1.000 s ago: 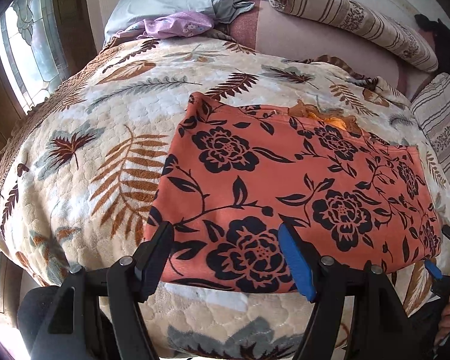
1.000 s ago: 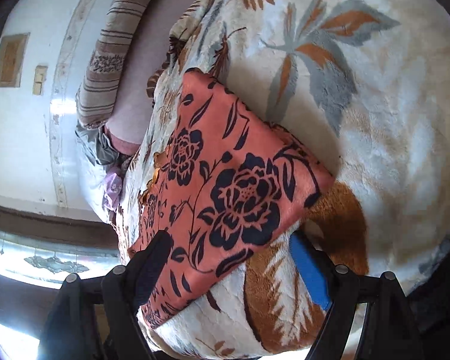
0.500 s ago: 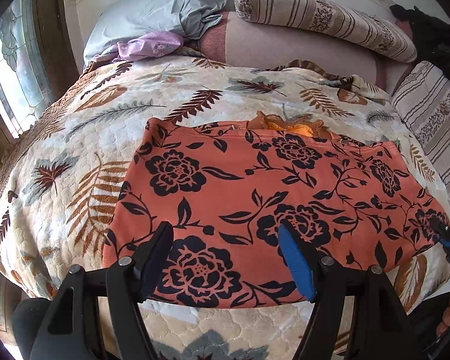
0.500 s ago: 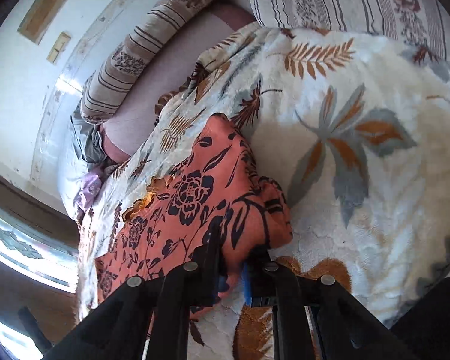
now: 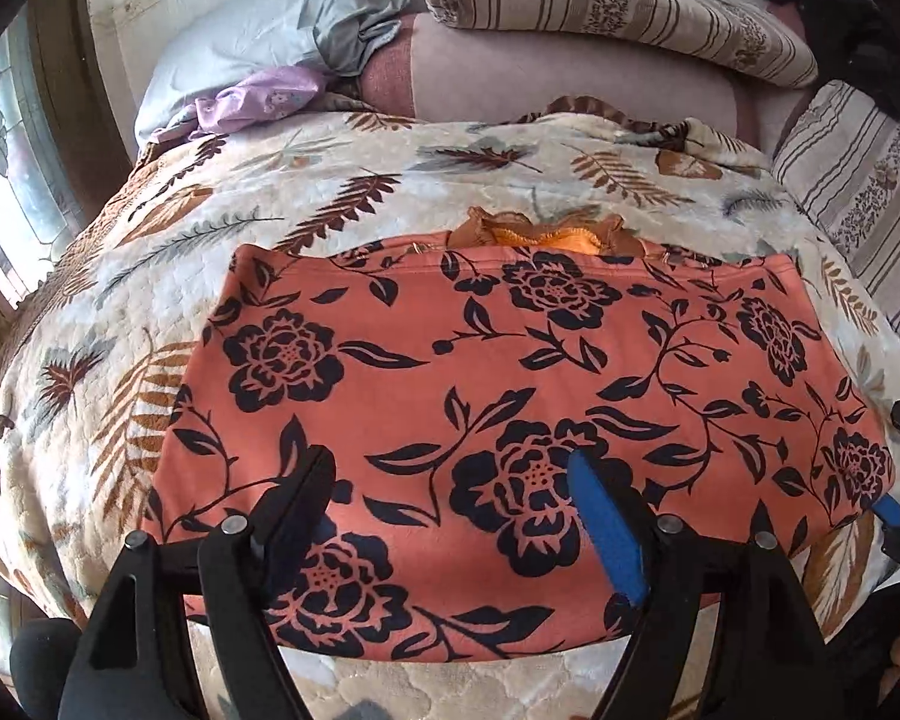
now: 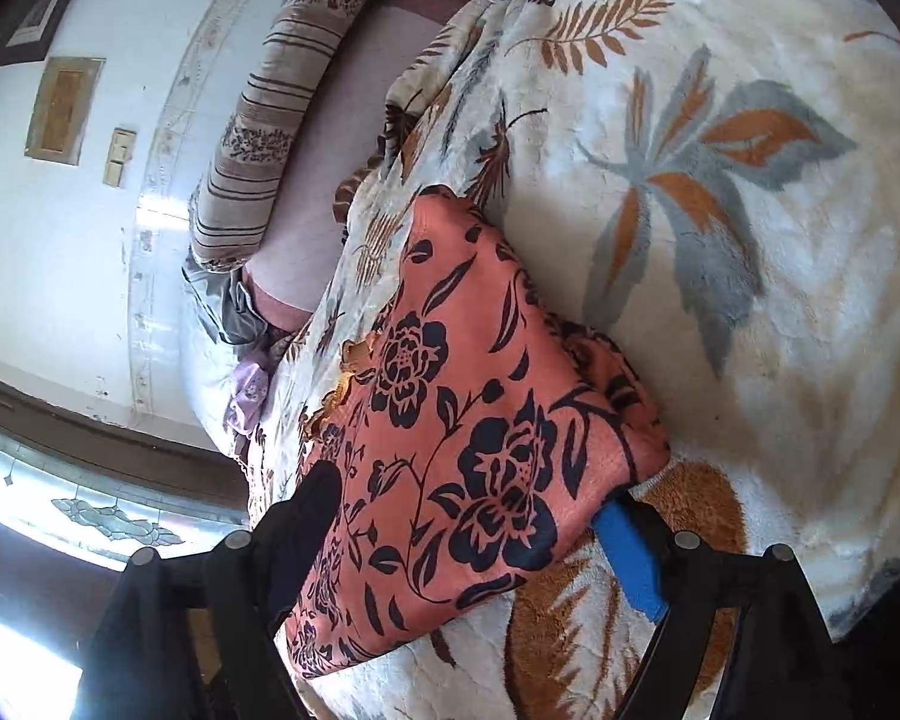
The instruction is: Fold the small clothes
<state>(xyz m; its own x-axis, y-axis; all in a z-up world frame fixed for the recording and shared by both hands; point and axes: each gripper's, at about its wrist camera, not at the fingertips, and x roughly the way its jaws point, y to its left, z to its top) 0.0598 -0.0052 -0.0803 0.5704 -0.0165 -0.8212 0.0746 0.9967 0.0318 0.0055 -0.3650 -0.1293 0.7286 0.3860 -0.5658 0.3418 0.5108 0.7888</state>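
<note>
Both grippers, left (image 5: pixel 450 492) opening and right (image 6: pixel 474 510) wide, straddle the unlabelled floral garment (image 5: pixel 510 372) ungripped.

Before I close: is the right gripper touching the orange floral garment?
Cannot tell. In the right wrist view the right gripper straddles the orange floral garment's corner, jaws opening; neither view shows contact or gap.

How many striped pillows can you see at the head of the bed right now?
2. One long striped pillow lies across the top of the pink cushion at the headboard; a second striped pillow sits at the right edge of the left wrist view. More may be hidden out of frame.
</note>
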